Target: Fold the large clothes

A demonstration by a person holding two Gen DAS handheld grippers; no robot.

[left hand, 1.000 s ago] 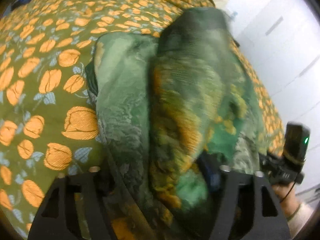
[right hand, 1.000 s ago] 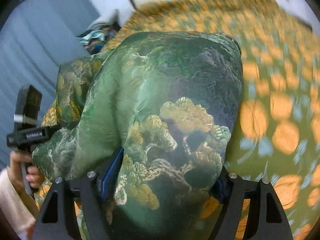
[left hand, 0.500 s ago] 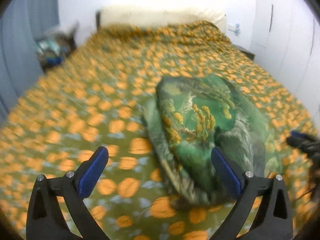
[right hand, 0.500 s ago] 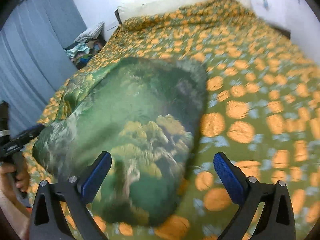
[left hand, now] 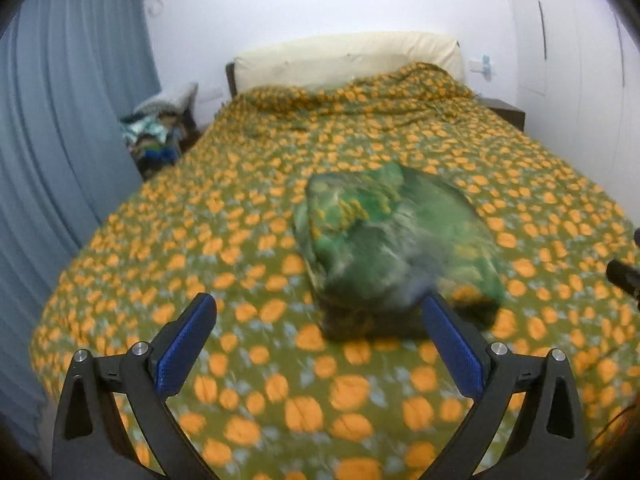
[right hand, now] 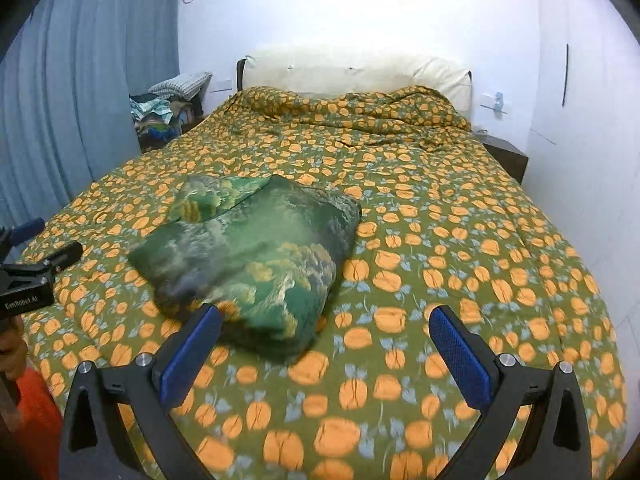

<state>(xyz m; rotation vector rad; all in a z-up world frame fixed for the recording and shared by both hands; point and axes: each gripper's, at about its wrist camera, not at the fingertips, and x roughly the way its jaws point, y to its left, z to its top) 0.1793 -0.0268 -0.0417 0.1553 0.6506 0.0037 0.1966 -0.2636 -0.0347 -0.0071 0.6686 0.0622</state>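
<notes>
A folded green garment with a gold and green landscape print lies as a thick bundle on the bed cover, which is olive with orange flowers. My left gripper is open above the bed, and nothing sits between its blue pads. The bundle lies just beyond its right finger. In the right wrist view the same garment lies left of centre on the cover. My right gripper is also open and holds nothing, with its left fingertip level with the bundle's near edge. The left gripper shows at that view's left edge.
Cream pillows lean on the headboard at the far end. A blue curtain hangs on the left, beside a heap of clothes. A dark nightstand and a white wall stand on the right. An orange thing lies beside the bed.
Both grippers had the garment between their jaws. They let it go, opened wide and drew back and upward. The folded bundle now rests on the bed.
</notes>
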